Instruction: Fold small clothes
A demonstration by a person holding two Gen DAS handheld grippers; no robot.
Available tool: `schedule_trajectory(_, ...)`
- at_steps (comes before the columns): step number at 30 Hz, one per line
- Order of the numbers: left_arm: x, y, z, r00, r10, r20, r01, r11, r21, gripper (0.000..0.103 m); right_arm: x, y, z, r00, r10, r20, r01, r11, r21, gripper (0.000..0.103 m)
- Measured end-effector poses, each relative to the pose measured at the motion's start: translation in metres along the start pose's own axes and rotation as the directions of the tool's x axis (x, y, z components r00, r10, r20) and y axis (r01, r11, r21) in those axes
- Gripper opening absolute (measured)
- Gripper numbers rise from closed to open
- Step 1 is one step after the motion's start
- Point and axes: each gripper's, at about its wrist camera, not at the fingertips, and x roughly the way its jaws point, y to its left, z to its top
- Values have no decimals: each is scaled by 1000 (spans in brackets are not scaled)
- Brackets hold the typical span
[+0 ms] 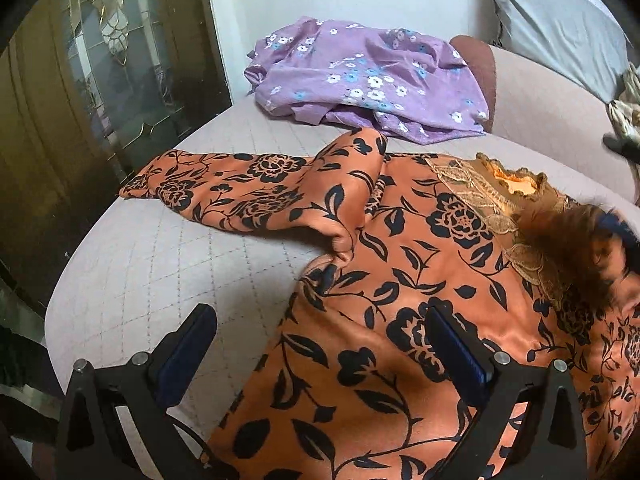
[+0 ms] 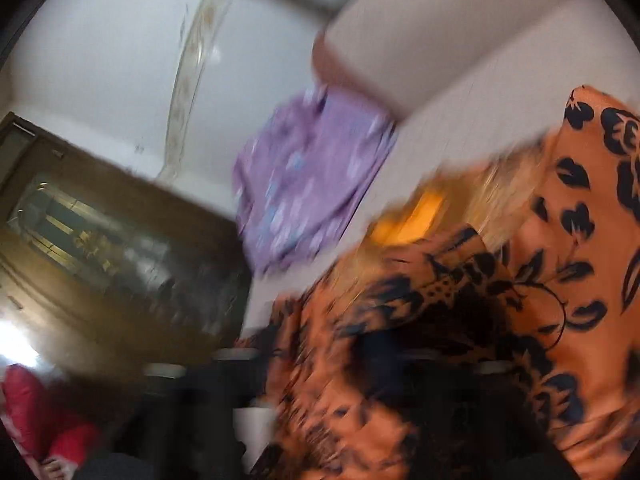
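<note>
Left gripper (image 1: 320, 344) hovers over the near edge of the bed (image 1: 152, 248), one finger above bare mattress, the other above the floral top (image 1: 400, 320) spread on the bed. The top's sleeve (image 1: 240, 188) stretches away to the left. Behind it, the flowered garment (image 1: 360, 80) lies crumpled against the bolster (image 1: 540, 96), with a pillow (image 1: 560, 20) further back. A glass-panelled door (image 1: 100, 80) stands left of the bed.

Bare quilted bed surface (image 1: 160, 264) lies open from 8 to 10 o'clock of the left wrist view. An orange floral garment (image 1: 400, 320) covers the 3 to 6 o'clock side. A purple floral cloth (image 1: 360, 80) blocks 12 o'clock, a glass-panelled door (image 1: 100, 80) walls off 10 o'clock
</note>
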Motion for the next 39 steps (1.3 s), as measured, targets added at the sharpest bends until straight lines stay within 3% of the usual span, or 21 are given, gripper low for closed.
schedule_trajectory(2, -2, 1, 0, 1000, -9, 10, 9, 1000, -7, 103, 2, 3, -18, 999, 50, -9, -50, 999, 19, 86)
schedule_trajectory(5, -7, -4, 2, 998, -50, 45, 50, 999, -7, 103, -16, 12, -19, 998, 56, 1, -56, 998, -35, 86)
schedule_trajectory(10, -25, -37, 0, 975, -194, 107, 186, 979, 82, 103, -91, -8, -4, 989, 6, 145, -7, 1000, 10, 85)
schedule_trajectory(13, -40, -70, -4, 959, -248, 134, 227, 962, 154, 103, -132, -35, -1, 968, -88, 235, 60, 991, 123, 85)
schedule_trajectory(15, -47, -101, -5, 962, -221, 158, 183, 957, 225, 103, -144, -58, 2, 962, -93, 257, 33, 974, 226, 85)
schedule_trajectory(18, -39, -145, 0, 978, -160, 137, 115, 951, 287, 103, -148, -75, 7, 963, -73, 257, -4, 957, 288, 85)
schedule_trajectory(20, -29, -164, 7, 985, -144, 92, 113, 953, 282, 103, -146, -81, 10, 962, -88, 257, 6, 953, 304, 84)
schedule_trajectory(22, -24, -180, 11, 986, -155, 57, 133, 952, 277, 103, -154, -91, 13, 962, -57, 267, -36, 943, 332, 83)
schedule_trajectory(25, -17, -198, 14, 992, -107, 73, 81, 951, 299, 103, -161, -104, 18, 956, -11, 293, -99, 927, 360, 61)
schedule_trajectory(27, -3, -202, 18, 994, -96, 61, 74, 952, 296, 103, -164, -111, 23, 950, 25, 310, -146, 915, 375, 34)
schedule_trajectory(28, 2, -201, 19, 995, -91, 45, 74, 953, 294, 102, -164, -115, 25, 949, 32, 312, -158, 909, 387, 34)
schedule_trajectory(29, 9, -199, 21, 996, -92, 22, 82, 955, 286, 90, -168, -116, 27, 950, 26, 311, -153, 908, 391, 34)
schedule_trajectory(30, 14, -196, 23, 994, -106, -1, 102, 956, 274, 66, -168, -117, 29, 952, 17, 306, -143, 909, 392, 34)
schedule_trajectory(31, 21, -192, 25, 990, -133, -39, 138, 956, 259, 54, -165, -117, 30, 955, 11, 297, -132, 911, 392, 34)
schedule_trajectory(33, 32, -189, 27, 981, -169, -100, 188, 953, 236, 17, -157, -119, 32, 963, -2, 271, -111, 910, 400, 34)
schedule_trajectory(35, 39, -183, 28, 973, -190, -129, 215, 952, 216, 8, -143, -122, 32, 973, -37, 229, -63, 908, 414, 34)
schedule_trajectory(39, 25, -163, 32, 972, -226, -66, 235, 947, 217, 7, -111, -134, 28, 984, -160, 75, 111, 890, 442, 33)
